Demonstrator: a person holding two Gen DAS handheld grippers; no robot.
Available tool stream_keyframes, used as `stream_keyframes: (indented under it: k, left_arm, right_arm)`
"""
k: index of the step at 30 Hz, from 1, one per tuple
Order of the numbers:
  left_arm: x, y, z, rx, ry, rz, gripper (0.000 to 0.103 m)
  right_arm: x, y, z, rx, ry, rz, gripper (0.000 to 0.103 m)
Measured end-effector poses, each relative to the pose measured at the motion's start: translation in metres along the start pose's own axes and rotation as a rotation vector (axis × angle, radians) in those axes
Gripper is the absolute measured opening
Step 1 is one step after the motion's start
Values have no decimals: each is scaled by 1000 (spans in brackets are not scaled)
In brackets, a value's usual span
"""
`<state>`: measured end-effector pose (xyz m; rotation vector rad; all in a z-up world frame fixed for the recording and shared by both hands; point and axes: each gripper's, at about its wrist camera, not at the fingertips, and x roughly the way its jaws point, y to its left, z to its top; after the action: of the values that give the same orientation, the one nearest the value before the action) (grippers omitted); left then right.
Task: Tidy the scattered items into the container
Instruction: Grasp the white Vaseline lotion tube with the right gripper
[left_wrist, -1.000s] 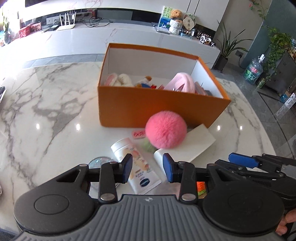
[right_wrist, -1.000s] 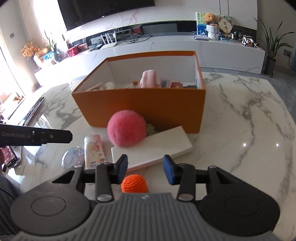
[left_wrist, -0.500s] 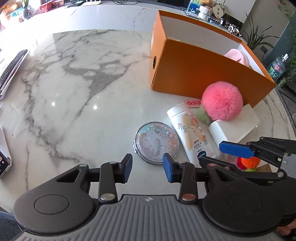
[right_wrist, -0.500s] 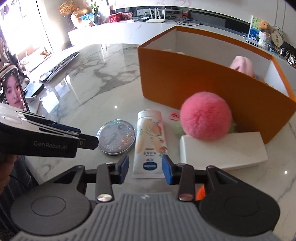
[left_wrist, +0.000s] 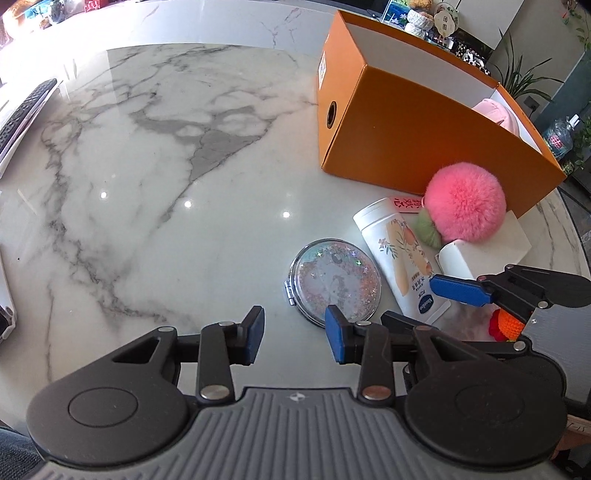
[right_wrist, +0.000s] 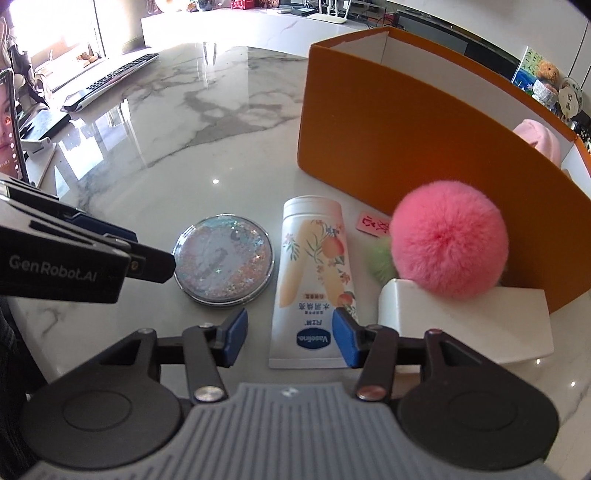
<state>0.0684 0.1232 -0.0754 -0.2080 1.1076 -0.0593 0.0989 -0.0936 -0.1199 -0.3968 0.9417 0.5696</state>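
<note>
- Hovering over the marble surface, I hold my left claw with its jaws parted and nothing between them; the round glitter mirror lies flat just beyond its right finger.
- My right claw is released and its jaws are opening; the crimped near end of the lotion tube lies between the pads, which do not press on it.
- The tube lies flat, cap end toward the orange box, with the mirror just to its left.
- The pink pompom rests against the near wall of the box and on the far edge of the white box, which lies to the right of the tube.
- A small pink tag lies between the tube cap and the pompom.
- An orange crocheted item shows near my right claw in the left wrist view, partly hidden.
- The orange box stands open at the far right; a pale pink item shows inside.
</note>
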Motion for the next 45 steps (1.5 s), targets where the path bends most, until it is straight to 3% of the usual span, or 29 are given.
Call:
stream_keyframes:
  k: [3,8,15,19,21,22,24,30,32,33,35,40,45]
  left_arm:
    - [-1,3,0,-7,-2,3,41]
    - [-2,4,1,-11,-2,6,41]
    - [0,4,1,-13,7,14,41]
    - [-1,2,0,-4,3,11,41]
    - [-2,1,1,-2,0,7,41]
    - [-2,0,1,-1,0,6,41]
    - [-2,-1,1,3,-1,8,41]
    - [-1,-4,2,14,-5,13,41]
    - [-1,-5,2,17,-5,15,41]
    - [-1,-5,2,19,-4,16,41]
    - [0,-5,1,20,-3,16,41]
    - [3,-4,2,14,4,23,41]
    - [5,-3,2,14,11,26,41]
  right_arm:
    - [1,3,1,-27,0,-55,54]
    - [5,0,4,-31,9,-67,54]
    - [10,-7,5,-3,2,-45,55]
    - [6,-10,4,13,9,-21,51]
    - [-3,-13,5,41,-4,13,25]
    - [-7,-16,7,60,-3,35,21]
    - [-12,-22,7,105,9,81,0]
    - [-24,-24,9,109,-33,78,0]
    - [-23,-22,10,93,-50,64,8]
    - [-21,-21,10,70,-54,38,28]
    - [-18,-15,10,15,-64,12,49]
    - [0,-11,9,-50,-13,-1,49]
    - [12,-17,10,-30,-10,-4,57]
